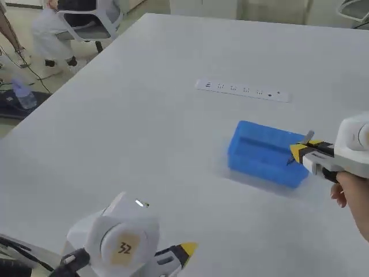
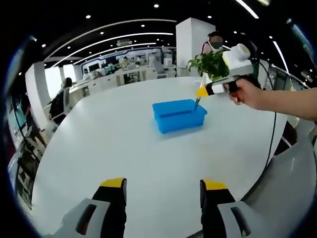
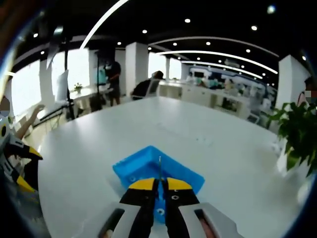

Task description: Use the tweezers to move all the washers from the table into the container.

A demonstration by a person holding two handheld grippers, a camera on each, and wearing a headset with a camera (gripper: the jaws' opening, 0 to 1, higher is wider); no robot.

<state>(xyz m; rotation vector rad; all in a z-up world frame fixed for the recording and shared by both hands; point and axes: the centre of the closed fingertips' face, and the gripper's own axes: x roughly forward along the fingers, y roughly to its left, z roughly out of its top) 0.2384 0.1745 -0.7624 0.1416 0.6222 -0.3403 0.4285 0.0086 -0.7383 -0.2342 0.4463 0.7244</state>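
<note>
Below the right gripper (image 1: pixel 301 151) (image 3: pixel 159 184): blue container (image 1: pixel 259 156) (image 3: pixel 143 166) on the white table (image 1: pixel 144 115).
Right gripper: jaws almost together, clamped on the tweezers (image 1: pixel 292 159) (image 3: pixel 159 166), whose tips point down over the container.
Left gripper (image 2: pixel 163 184): jaws wide apart, holding nothing, with the container (image 2: pixel 176 116) well ahead of it.
Washers: too small to make out.

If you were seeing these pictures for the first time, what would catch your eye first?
The bright blue container stands out on the white table, right of centre in the head view. Over its right end hangs the right gripper, shut on thin tweezers that point down into it. The left gripper is open and empty, and a white power strip lies beyond the container.
</note>
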